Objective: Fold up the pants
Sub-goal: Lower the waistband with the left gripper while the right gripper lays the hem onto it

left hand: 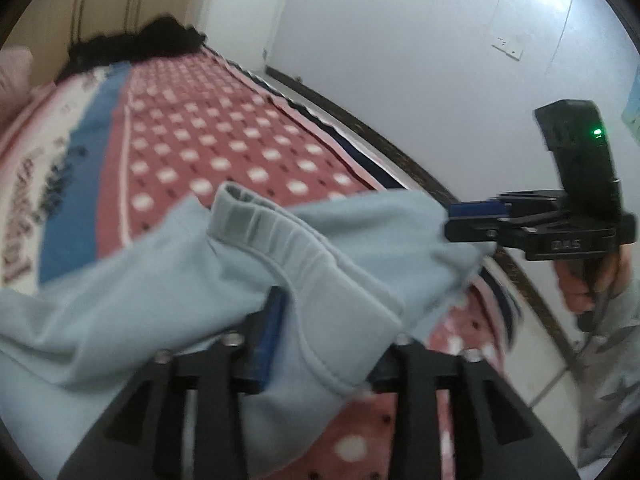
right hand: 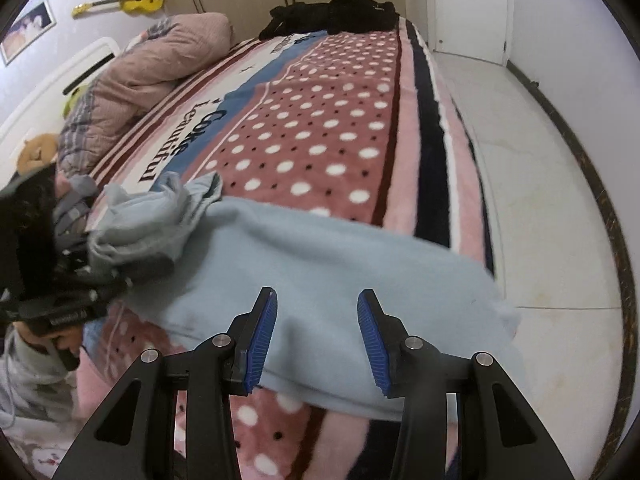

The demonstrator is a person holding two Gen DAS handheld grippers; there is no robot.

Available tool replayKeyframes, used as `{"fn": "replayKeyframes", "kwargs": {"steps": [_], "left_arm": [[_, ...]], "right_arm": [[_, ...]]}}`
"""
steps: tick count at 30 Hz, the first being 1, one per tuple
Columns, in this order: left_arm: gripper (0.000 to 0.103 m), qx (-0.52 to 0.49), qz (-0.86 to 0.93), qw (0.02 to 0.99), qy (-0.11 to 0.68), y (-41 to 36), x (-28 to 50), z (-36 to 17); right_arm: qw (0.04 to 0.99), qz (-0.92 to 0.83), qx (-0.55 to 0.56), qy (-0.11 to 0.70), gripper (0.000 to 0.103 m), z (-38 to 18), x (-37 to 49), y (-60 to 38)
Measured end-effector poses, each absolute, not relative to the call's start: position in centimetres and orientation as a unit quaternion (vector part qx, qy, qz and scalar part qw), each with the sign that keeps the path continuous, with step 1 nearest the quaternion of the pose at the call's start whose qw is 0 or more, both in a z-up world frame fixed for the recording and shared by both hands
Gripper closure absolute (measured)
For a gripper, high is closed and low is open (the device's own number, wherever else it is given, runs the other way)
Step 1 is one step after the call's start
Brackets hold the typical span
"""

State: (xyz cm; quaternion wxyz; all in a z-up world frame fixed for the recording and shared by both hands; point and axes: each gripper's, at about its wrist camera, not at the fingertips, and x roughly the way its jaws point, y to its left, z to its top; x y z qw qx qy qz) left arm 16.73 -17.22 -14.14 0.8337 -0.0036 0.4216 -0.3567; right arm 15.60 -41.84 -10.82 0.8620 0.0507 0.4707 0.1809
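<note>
Light blue pants lie crumpled across the near end of the bed, the ribbed waistband on top. My left gripper is open. Its left blue pad shows, while the pants cover the right finger and loose fabric lies between the jaws. In the right wrist view the pants spread flat and hang over the bed's edge. My right gripper hovers open just above them with nothing between its pads. In the left wrist view the right gripper sits at the pants' right edge, held by a hand.
The bed carries a pink polka-dot blanket. Black clothes lie at its far end and a pink quilt at the left. White tiled floor runs along the right side toward a door.
</note>
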Motion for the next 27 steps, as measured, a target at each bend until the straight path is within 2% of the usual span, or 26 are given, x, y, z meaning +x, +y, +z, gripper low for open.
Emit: {"fn": "replayKeyframes", "kwargs": {"steps": [1, 4, 7, 8, 10, 12, 16, 17, 18, 20, 21, 27], "left_arm": [[0.052, -0.012, -0.366, 0.831, 0.418, -16.8, 16.2, -13.9], [0.044, -0.026, -0.371, 0.843, 0.389, -14.5, 14.9, -11.6], [0.038, -0.052, -0.360, 0.860, 0.357, -10.3, 13.5, -9.1], [0.037, -0.052, -0.348, 0.869, 0.349, -9.0, 13.2, -8.6], [0.036, -0.039, -0.312, 0.886, 0.340, -6.9, 12.9, -8.1], [0.036, -0.026, -0.265, 0.901, 0.342, -4.6, 12.6, -8.4], [0.036, -0.058, -0.218, 0.902, 0.369, 0.0, 12.9, -10.6], [0.036, -0.061, -0.208, 0.902, 0.374, 0.7, 12.8, -11.3], [0.036, -0.060, -0.198, 0.901, 0.380, 1.2, 12.7, -11.9], [0.037, -0.058, -0.187, 0.900, 0.391, 1.8, 13.1, -13.0], [0.037, -0.059, -0.183, 0.898, 0.396, 1.9, 13.0, -13.5], [0.040, -0.058, -0.174, 0.894, 0.410, 1.4, 13.1, -14.8]], "right_arm": [[0.861, 0.184, 0.055, 0.470, 0.066, -10.9, 14.9, -41.7], [0.857, 0.206, 0.079, 0.466, 0.065, -11.1, 15.1, -40.3], [0.854, 0.237, 0.101, 0.452, 0.053, -10.8, 15.5, -38.5], [0.851, 0.254, 0.109, 0.447, 0.047, -10.6, 15.8, -37.5], [0.844, 0.279, 0.121, 0.442, 0.045, -10.4, 16.1, -35.7], [0.838, 0.295, 0.124, 0.442, 0.037, -10.4, 16.6, -33.5], [0.835, 0.278, 0.096, 0.466, 0.036, -11.9, 18.1, -29.7], [0.832, 0.273, 0.094, 0.473, 0.044, -12.5, 18.4, -28.9], [0.832, 0.265, 0.091, 0.478, 0.066, -13.1, 18.5, -28.3], [0.835, 0.248, 0.088, 0.482, 0.089, -13.8, 18.6, -27.5], [0.842, 0.242, 0.090, 0.474, 0.094, -13.8, 18.6, -27.5], [0.865, 0.246, 0.090, 0.428, 0.094, -11.3, 19.6, -28.0]]}}
